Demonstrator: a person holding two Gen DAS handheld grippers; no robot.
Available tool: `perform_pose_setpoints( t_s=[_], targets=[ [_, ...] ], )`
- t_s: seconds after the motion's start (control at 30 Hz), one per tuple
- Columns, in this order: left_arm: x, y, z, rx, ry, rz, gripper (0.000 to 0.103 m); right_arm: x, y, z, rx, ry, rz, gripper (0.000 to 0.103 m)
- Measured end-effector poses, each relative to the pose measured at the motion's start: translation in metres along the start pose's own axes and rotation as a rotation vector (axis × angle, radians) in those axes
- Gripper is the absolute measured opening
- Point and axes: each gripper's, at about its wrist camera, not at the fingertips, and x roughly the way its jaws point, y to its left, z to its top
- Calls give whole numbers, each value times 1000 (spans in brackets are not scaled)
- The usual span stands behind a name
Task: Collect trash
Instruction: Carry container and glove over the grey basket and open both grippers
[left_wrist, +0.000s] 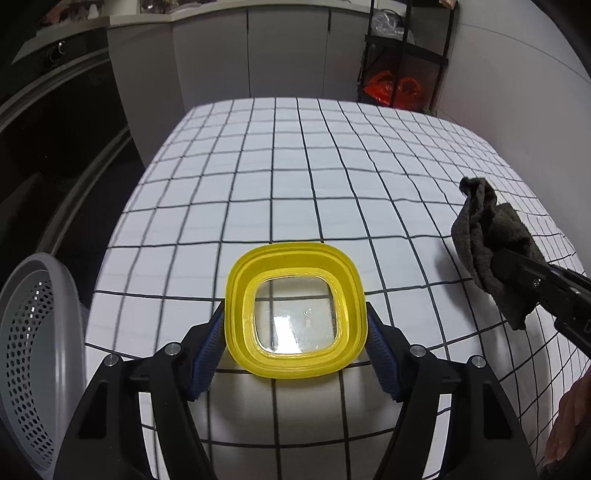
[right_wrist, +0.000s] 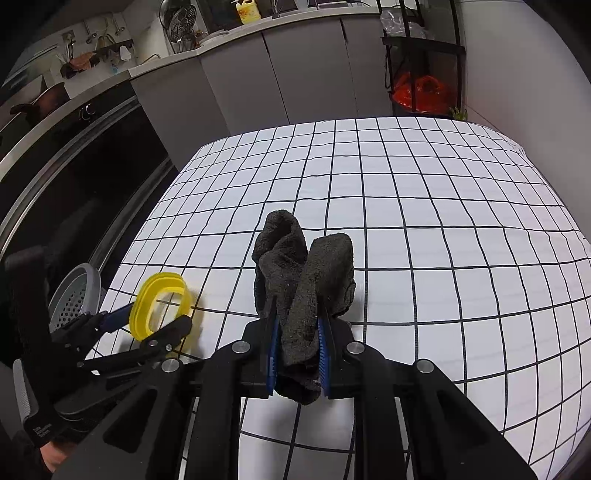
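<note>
Over checked table (left_wrist: 332, 166): L hand-held gripper (left_wrist: 295, 328) grips yellow lid (left_wrist: 295, 314), R hand-held gripper (right_wrist: 297, 354) grips cloth (right_wrist: 303, 280).

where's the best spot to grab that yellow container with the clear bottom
Grip the yellow container by two opposite outer walls, coming straight at it from the open end, as the left gripper does now. Its rounded-square shape offers flat, parallel sides for the blue pads, and the stepped rim keeps them from sliding off. The clear base looks slick, so avoid pinching there.

Left gripper (left_wrist: 295, 328) jaws clamp a yellow lid (left_wrist: 295, 314) above the checked counter (left_wrist: 295, 184); grey basket (left_wrist: 37, 350) at left, dark cloth (left_wrist: 491, 247) at right
</note>
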Motion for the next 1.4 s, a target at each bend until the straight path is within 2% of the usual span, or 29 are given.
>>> perform_pose_setpoints(
  t_s=[0.13, 0.47, 0.6, 0.77, 1.0, 1.17, 1.4],
  targets=[
    [-19, 7, -1, -24, -24, -18, 67, -6, 4, -3, -11, -7, 3, 17],
    [-92, 32, -15, -60, -161, 1, 67, -30, 29, -17, -44, -35, 10, 17],
    [-122, 53, -25, -83, -197, 22, 67, -42, 50, -26, -70, -50, 24, 17],
    [-159, 85, -37, -115, -252, 83, 67, -49, 90, -38, -116, -55, 57, 17],
    [-180, 145, -57, -153, -261, 187, 67, -45, 154, -47, -177, -43, 139, 17],
    [-182, 190, -73, -222, -251, 268, 67, -32, 204, -51, -226, -21, 191, 17],
    [-179, 226, -88, -267, -221, 333, 67, -11, 259, -52, -299, 11, 241, 17]
  ],
)
